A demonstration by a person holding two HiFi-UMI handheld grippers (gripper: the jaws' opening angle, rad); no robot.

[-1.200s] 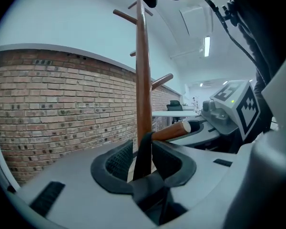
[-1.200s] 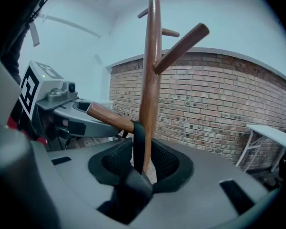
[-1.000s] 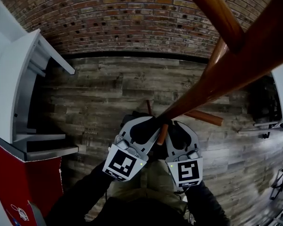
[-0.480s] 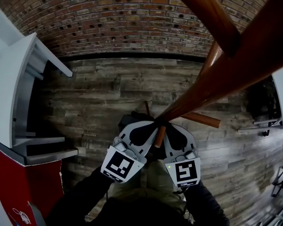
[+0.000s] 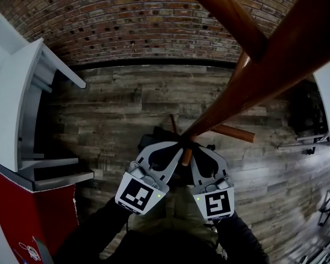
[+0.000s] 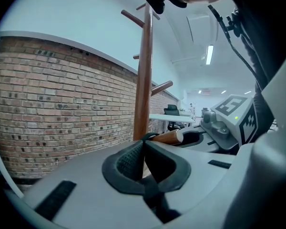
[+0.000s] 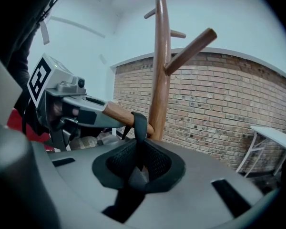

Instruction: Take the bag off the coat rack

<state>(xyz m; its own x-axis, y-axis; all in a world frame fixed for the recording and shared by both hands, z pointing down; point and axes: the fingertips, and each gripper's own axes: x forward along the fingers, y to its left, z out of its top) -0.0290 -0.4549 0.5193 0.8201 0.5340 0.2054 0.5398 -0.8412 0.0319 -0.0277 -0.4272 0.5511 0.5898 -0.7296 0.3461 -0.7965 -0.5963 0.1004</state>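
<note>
My left tongs [image 6: 144,151] and right tongs [image 7: 137,159] are both closing on the thin strap [image 7: 139,123] looped over a peg [image 7: 118,114] of the rack [image 7: 159,70]. The bag hangs hidden below. The strap looks limp, so I'd grip near the loop and lift it past the peg tip.

No readable words, numbers or brands anywhere. Left marker cube [image 5: 138,193] and right marker cube [image 5: 216,203] show only square black-and-white code patterns. White logo [image 5: 23,249] on red cabinet [image 5: 44,213] too small to read.
</note>
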